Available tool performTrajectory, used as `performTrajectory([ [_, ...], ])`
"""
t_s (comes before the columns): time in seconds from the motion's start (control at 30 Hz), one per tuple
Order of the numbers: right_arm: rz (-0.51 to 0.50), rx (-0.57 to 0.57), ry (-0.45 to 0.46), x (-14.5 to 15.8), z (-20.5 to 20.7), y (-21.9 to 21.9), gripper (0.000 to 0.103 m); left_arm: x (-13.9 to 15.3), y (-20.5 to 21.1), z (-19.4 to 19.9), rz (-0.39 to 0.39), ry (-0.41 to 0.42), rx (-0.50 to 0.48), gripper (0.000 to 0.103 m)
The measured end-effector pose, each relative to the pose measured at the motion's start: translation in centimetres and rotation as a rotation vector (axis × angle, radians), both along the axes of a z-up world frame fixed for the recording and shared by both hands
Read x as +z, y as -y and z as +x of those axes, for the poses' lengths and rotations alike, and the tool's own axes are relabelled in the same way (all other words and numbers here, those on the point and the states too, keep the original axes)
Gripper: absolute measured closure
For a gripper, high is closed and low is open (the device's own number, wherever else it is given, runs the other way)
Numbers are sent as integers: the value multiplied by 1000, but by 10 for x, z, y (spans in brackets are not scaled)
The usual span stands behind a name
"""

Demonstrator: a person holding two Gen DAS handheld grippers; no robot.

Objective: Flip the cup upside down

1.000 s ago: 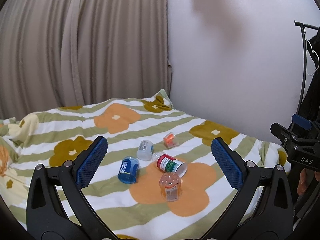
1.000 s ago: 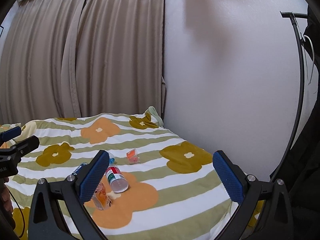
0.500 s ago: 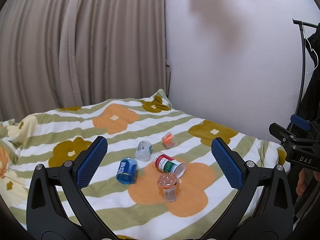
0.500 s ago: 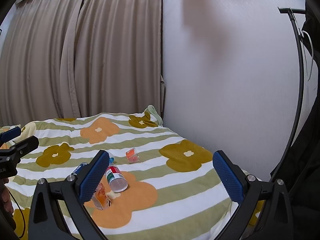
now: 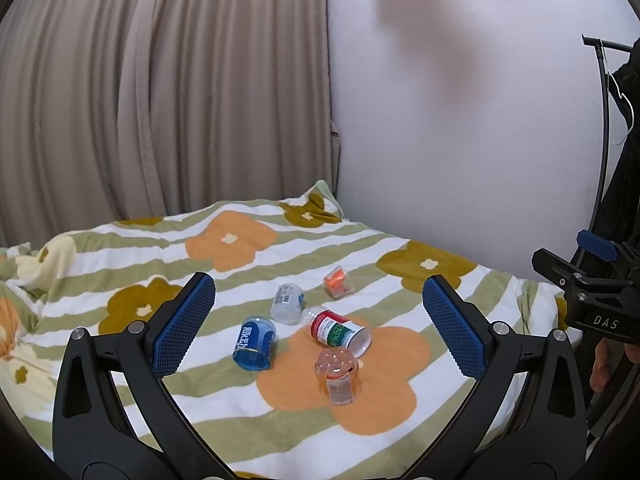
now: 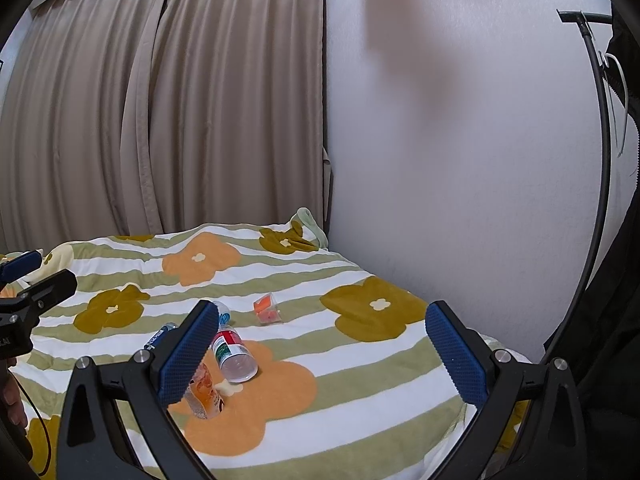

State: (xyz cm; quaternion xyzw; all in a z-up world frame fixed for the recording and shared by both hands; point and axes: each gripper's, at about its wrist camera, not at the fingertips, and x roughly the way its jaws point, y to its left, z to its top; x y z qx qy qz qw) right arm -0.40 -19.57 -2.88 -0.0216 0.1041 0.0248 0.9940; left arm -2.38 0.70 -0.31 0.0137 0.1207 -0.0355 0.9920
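Several small cut-bottle cups lie on a flowered bedspread (image 5: 120,264). A blue-label cup (image 5: 255,344) lies on its side, a clear one (image 5: 287,303) behind it. A red-and-green-label cup (image 5: 340,330) (image 6: 233,354) lies on its side with its mouth toward me. A pinkish cup (image 5: 338,376) (image 6: 204,394) stands base-up on an orange flower. A small orange one (image 5: 339,281) (image 6: 268,309) lies farther back. My left gripper (image 5: 319,328) is open above the cups, holding nothing. My right gripper (image 6: 322,354) is open too, over the bed to the right of them.
Beige curtains (image 5: 160,100) hang behind the bed and a white wall (image 5: 460,140) runs along its right side. A dark clothes rack (image 6: 600,160) with hanging garments stands at the right. The other gripper shows at each view's edge, with a hand (image 5: 600,364) under it.
Both views have shifted only slightly; the cups sit a little lower and closer in the left wrist view. Nothing was grasped or moved on the bed.
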Motion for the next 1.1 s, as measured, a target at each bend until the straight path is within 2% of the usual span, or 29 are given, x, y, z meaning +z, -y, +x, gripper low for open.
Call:
performTrajectory([
  [0.87, 4, 0, -5, -4, -3, -3, 0, 0, 2, 1, 8, 3, -9, 0],
  [1.1, 4, 1, -8, -4, -2, -3, 0, 2, 2, -1, 10, 26, 1, 0],
])
